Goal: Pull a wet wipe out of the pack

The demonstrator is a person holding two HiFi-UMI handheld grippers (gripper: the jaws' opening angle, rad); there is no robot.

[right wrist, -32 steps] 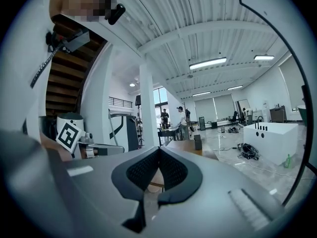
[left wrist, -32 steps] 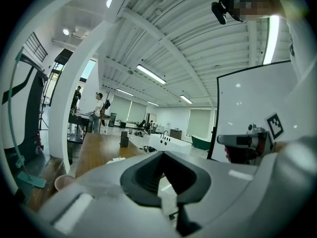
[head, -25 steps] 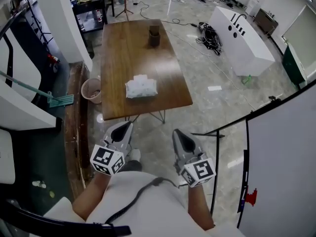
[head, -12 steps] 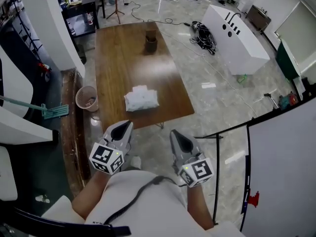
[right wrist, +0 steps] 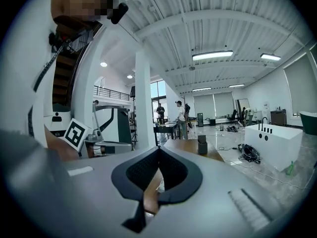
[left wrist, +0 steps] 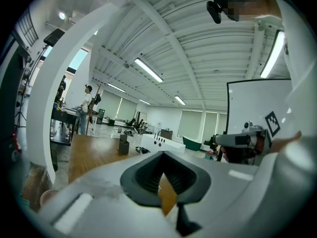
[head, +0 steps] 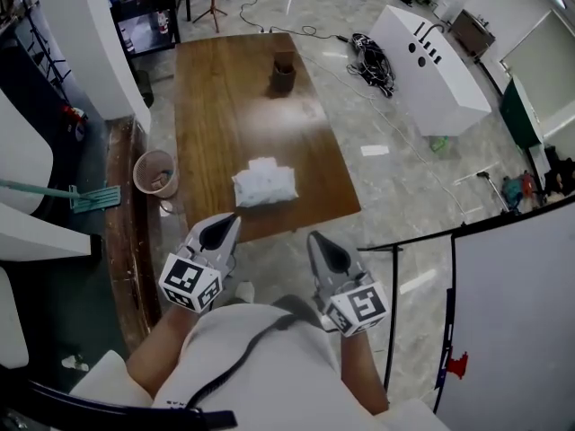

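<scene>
Left tongs [head: 225,225] closed, right tongs [head: 319,242] closed, side by side

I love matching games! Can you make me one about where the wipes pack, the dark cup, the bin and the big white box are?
Things:
1. wipes pack
2. dark cup
3. bin
4. white box

Places:
A. on the floor, left of the table
B. near end of the table
C. on the floor, right of the table
D. far end of the table

Pairs: 1-B, 2-D, 3-A, 4-C.
</scene>
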